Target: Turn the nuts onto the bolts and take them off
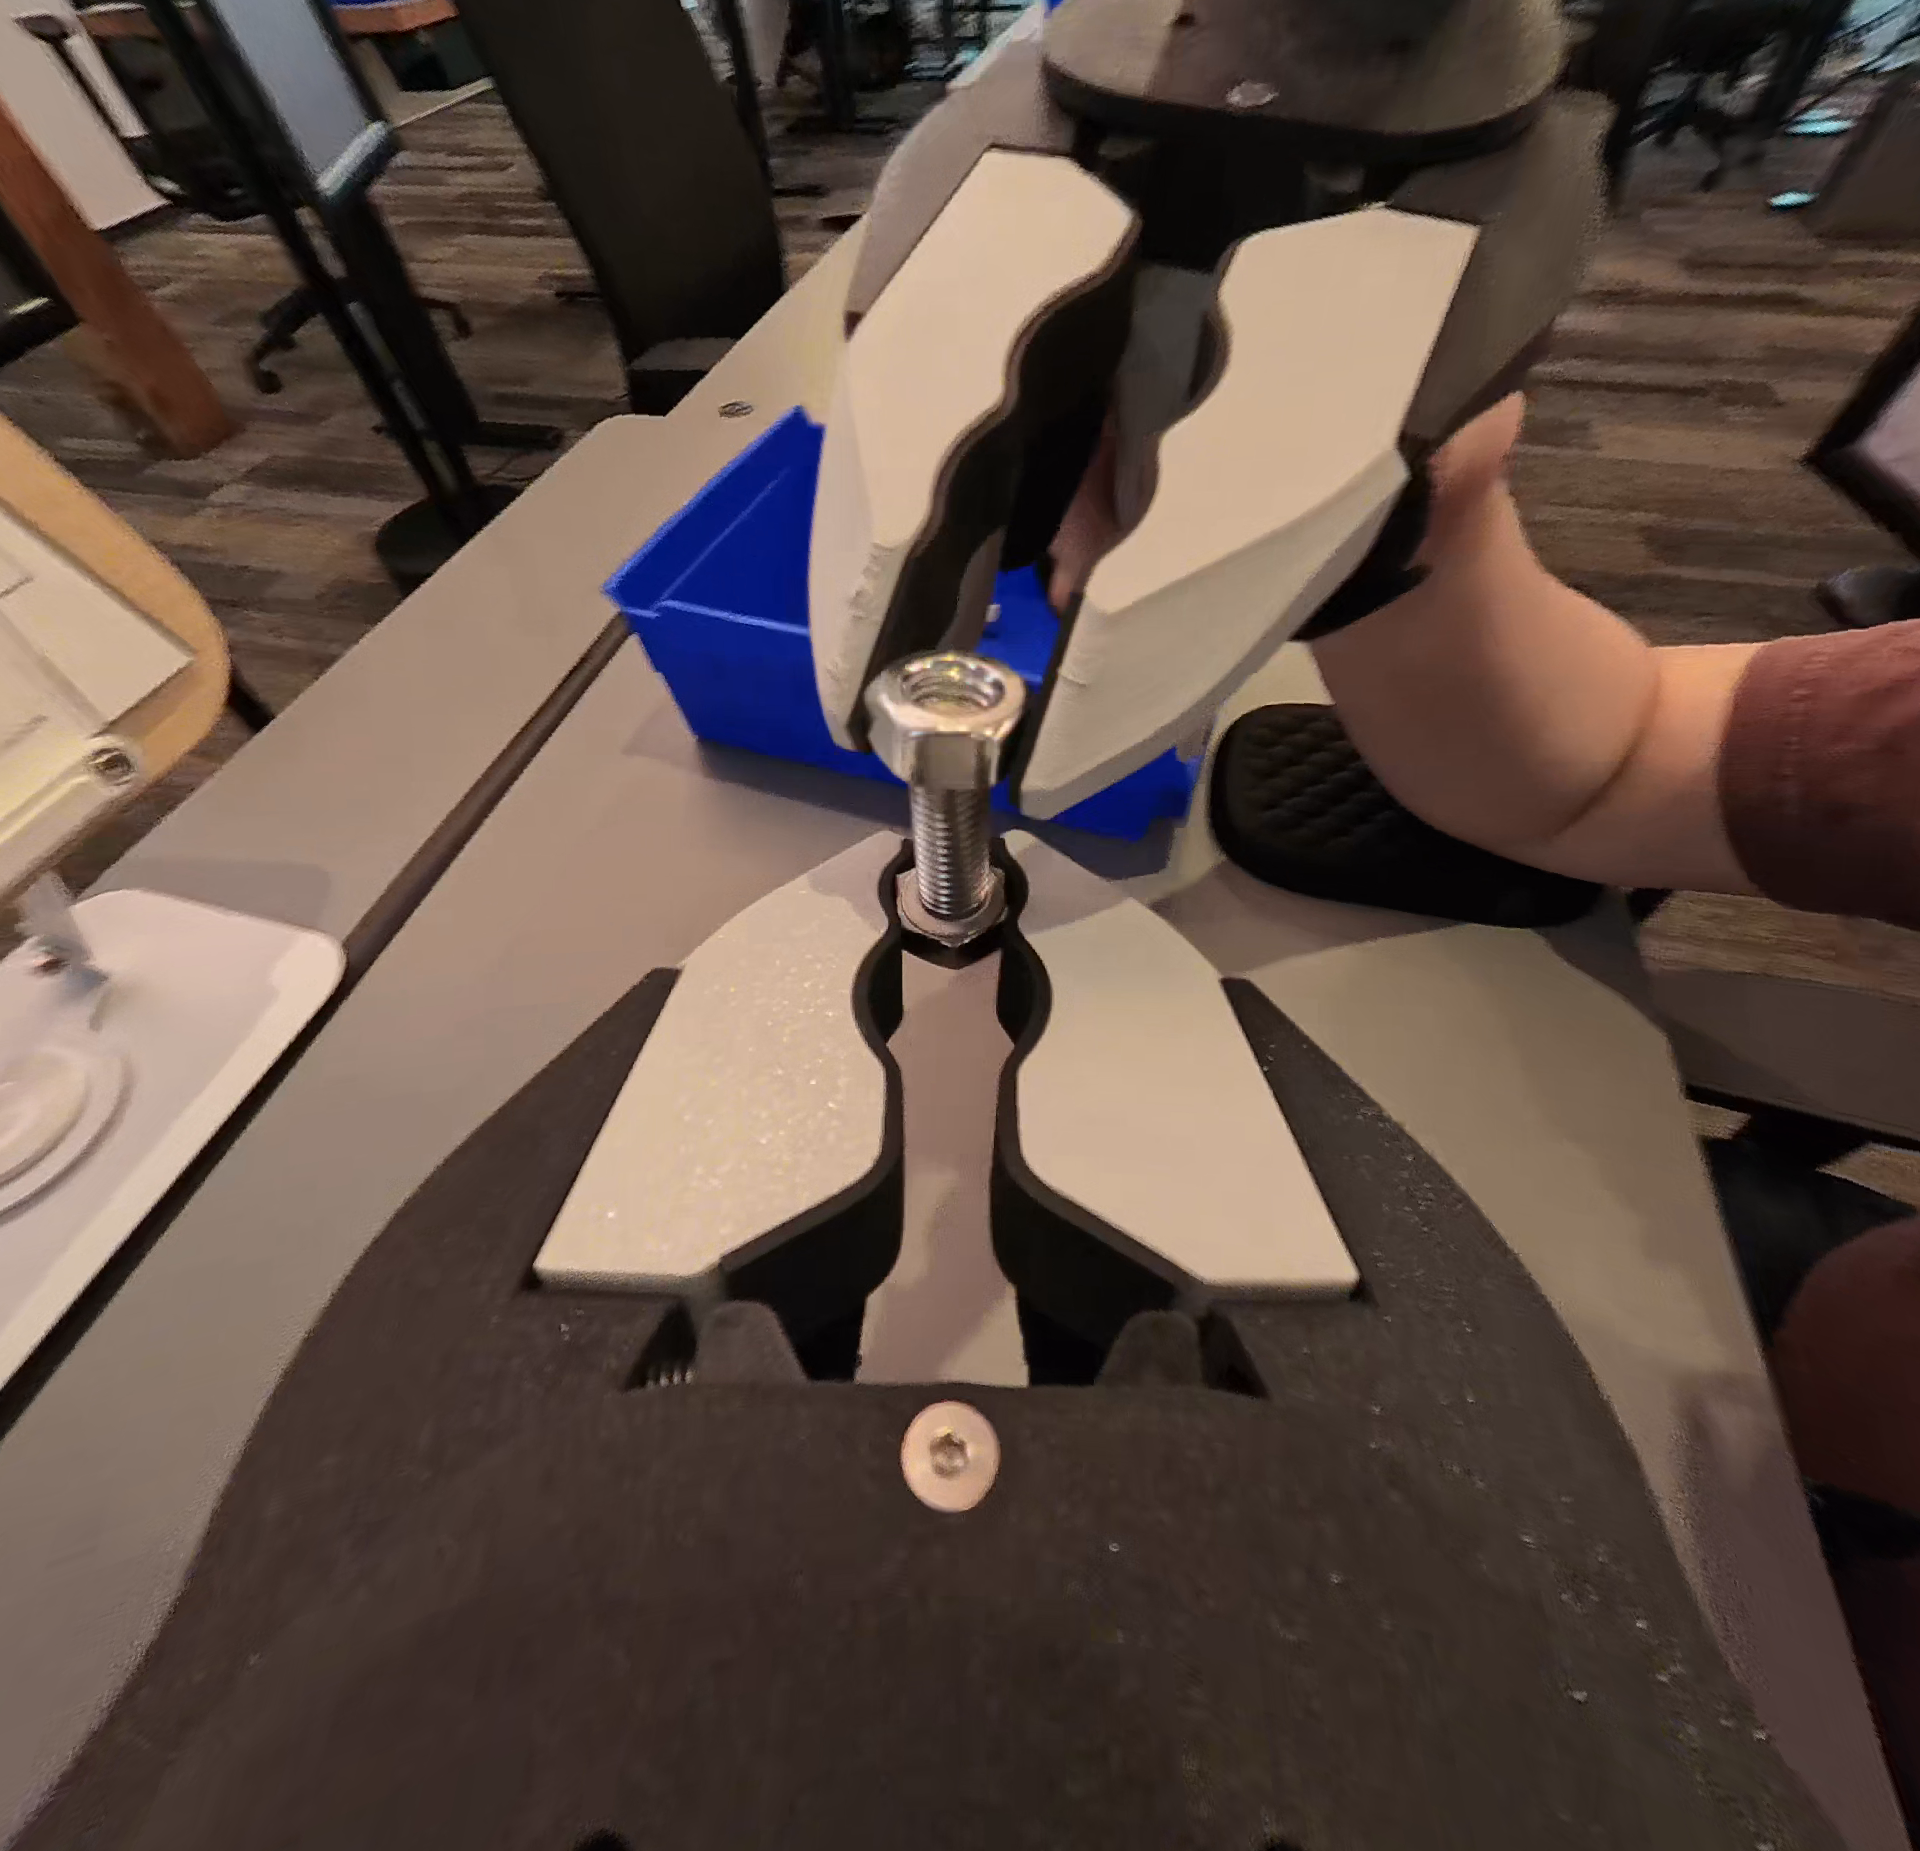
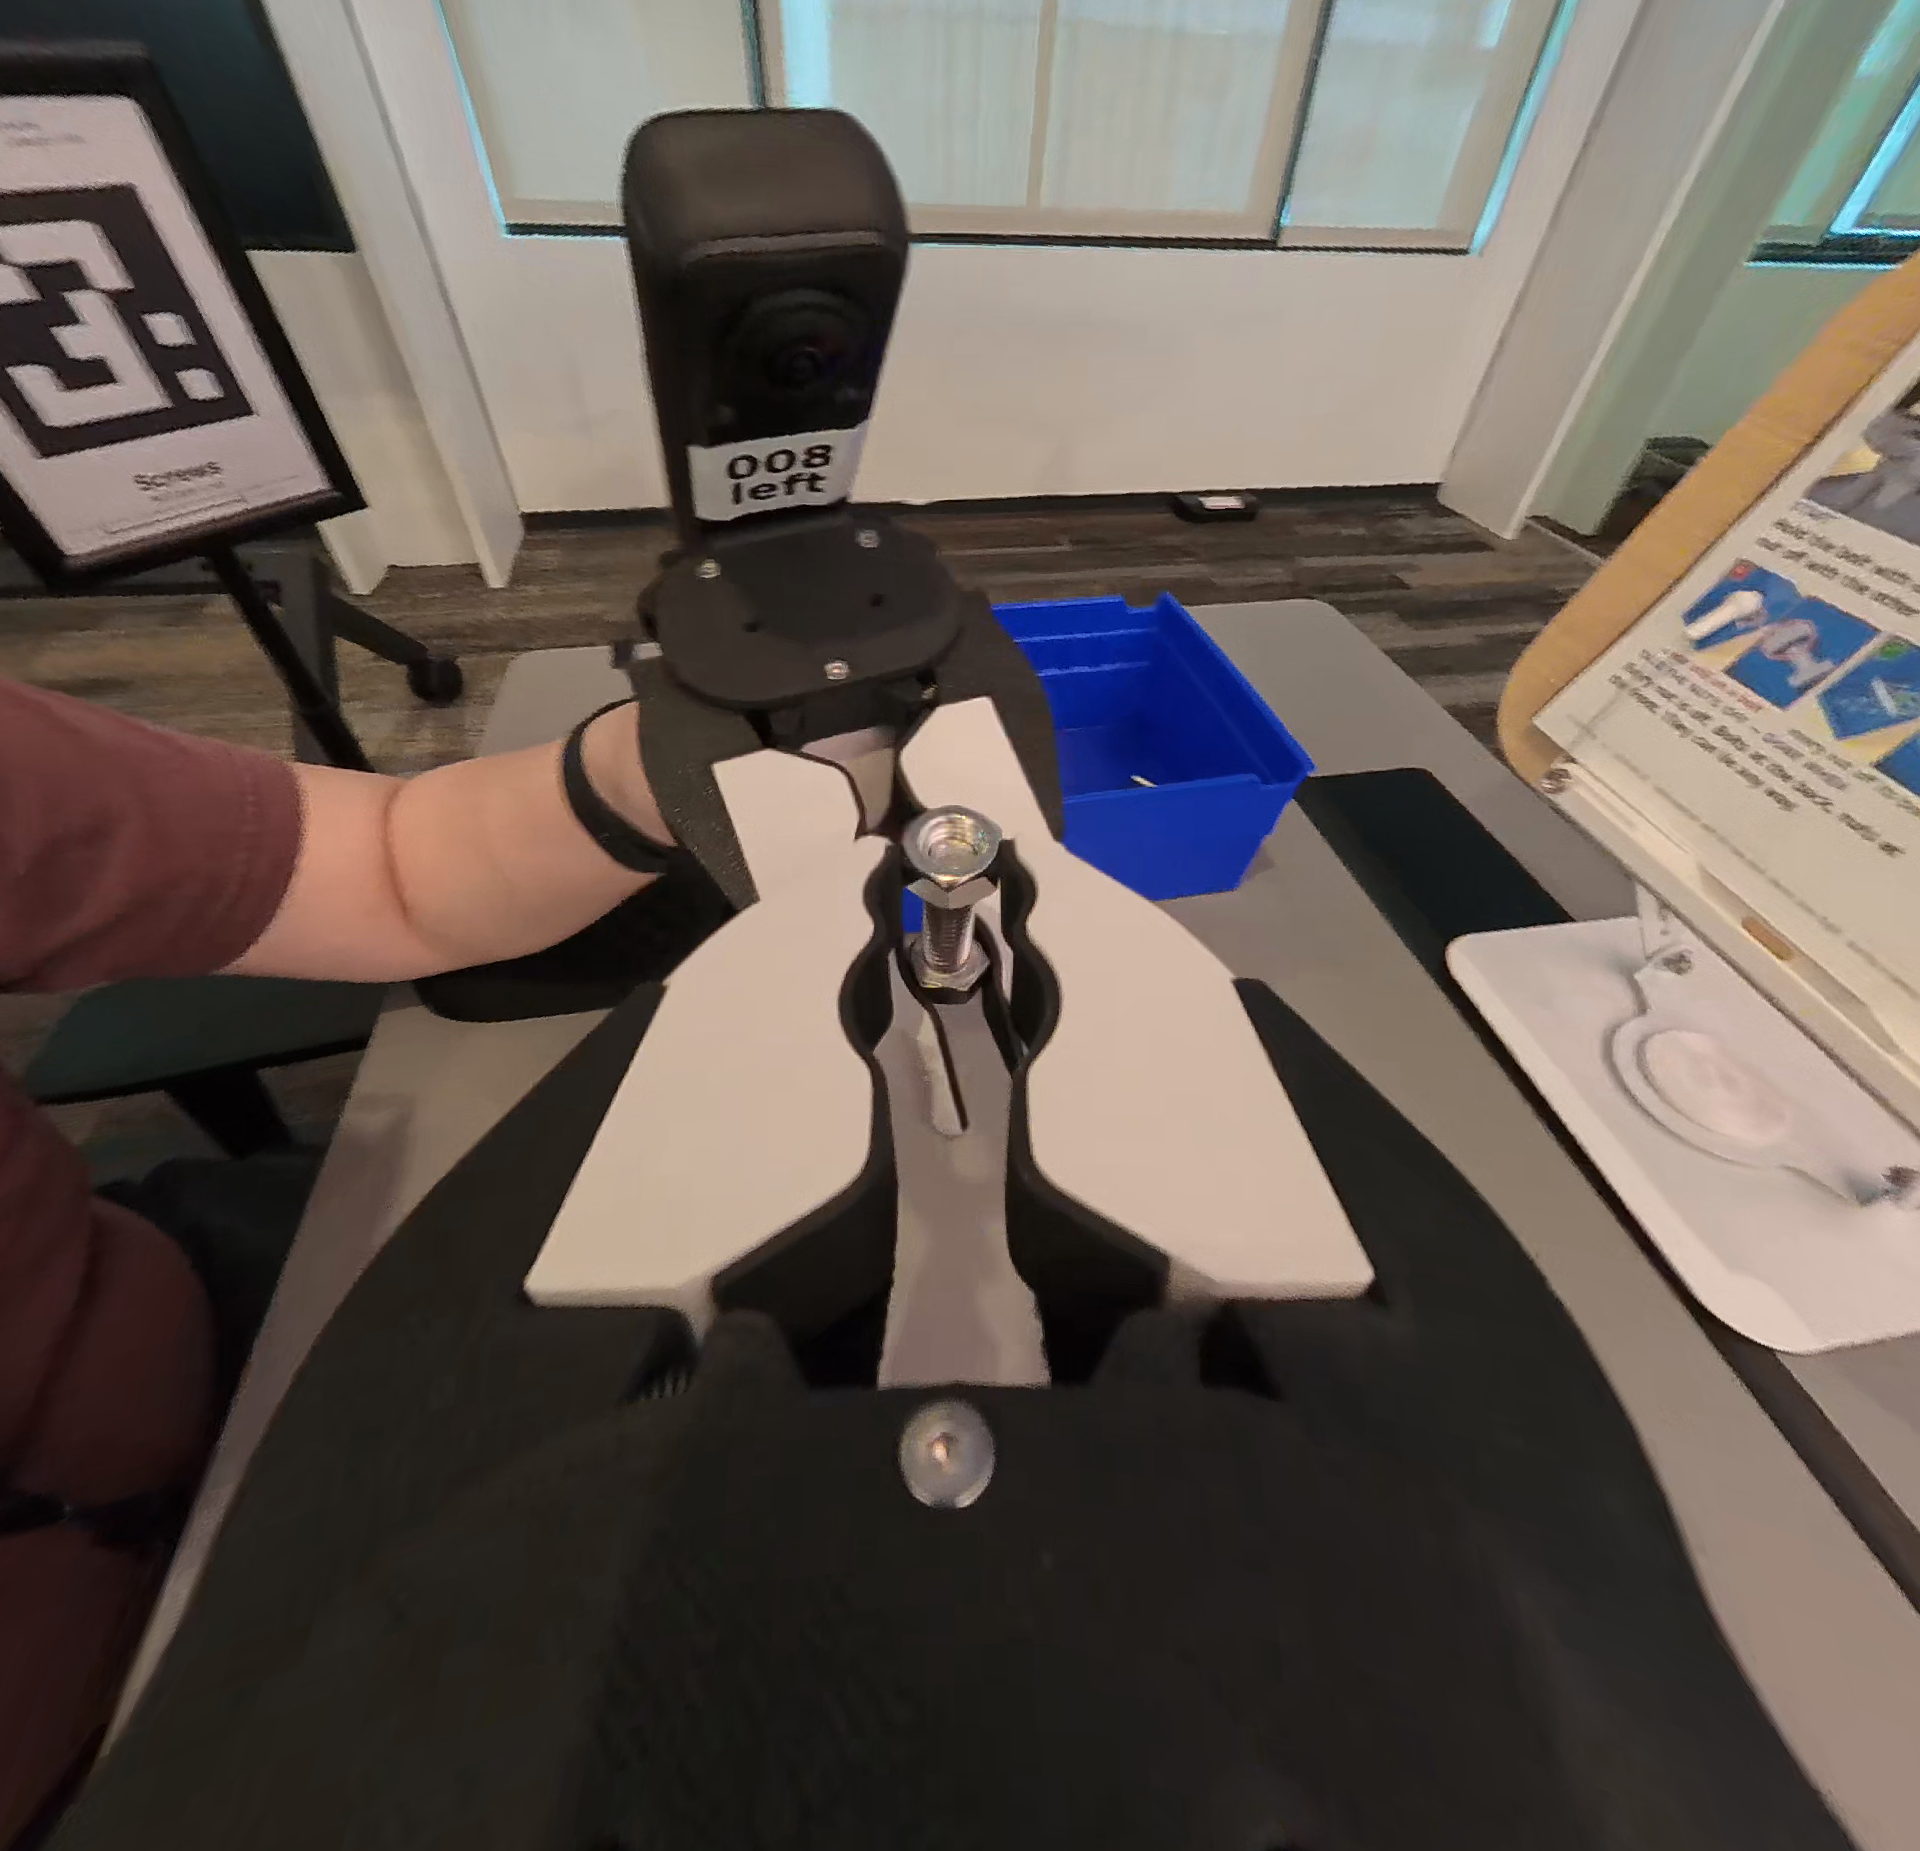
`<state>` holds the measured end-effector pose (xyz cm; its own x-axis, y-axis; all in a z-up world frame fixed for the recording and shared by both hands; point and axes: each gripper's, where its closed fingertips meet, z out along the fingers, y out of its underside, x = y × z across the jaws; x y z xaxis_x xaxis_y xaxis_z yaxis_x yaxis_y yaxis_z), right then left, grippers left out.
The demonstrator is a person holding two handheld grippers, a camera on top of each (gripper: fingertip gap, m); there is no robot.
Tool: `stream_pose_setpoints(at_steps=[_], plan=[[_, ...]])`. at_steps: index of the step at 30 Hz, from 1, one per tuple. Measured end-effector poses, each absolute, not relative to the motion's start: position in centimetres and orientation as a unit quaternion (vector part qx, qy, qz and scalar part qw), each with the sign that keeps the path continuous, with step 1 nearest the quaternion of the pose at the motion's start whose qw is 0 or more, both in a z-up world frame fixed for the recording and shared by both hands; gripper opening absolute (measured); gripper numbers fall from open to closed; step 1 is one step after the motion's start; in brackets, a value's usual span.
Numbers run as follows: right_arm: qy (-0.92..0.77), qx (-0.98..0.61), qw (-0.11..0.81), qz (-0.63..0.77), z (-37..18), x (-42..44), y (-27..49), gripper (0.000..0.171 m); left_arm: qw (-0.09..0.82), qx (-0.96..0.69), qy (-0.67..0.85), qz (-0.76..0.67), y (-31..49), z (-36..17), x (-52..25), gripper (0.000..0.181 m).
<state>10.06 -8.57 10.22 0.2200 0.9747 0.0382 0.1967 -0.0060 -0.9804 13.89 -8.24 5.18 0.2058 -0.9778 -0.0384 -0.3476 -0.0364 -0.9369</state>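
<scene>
Grey tabletop [image 1: 540,866] carries a blue bin [image 1: 727,648] at its far side, beside a black pad [image 1: 1351,814]. Over it, the left gripper [image 1: 948,918] pinches the head of an upright bolt [image 1: 948,845], while the right gripper [image 1: 940,731] clamps the nut [image 1: 943,715] at the bolt's top.
</scene>
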Motion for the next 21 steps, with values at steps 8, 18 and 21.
stream_pose_setpoints(at_steps=[8,18,21], plan=[[-0.511,-0.602,0.455,0.412,9.7,10.7,-9.6,0.018,0.437,-0.616,0.565,-0.331,-9.6,4.6,14.3,0.013],[-0.407,-0.665,0.496,0.383,9.4,9.9,-6.8,0.018,0.472,-0.681,0.490,-0.270,-6.1,4.2,13.1,0.012],[-0.443,-0.642,0.496,0.382,9.8,10.0,-7.6,0.025,0.472,-0.670,0.494,-0.290,-6.6,4.7,13.3,0.013]])
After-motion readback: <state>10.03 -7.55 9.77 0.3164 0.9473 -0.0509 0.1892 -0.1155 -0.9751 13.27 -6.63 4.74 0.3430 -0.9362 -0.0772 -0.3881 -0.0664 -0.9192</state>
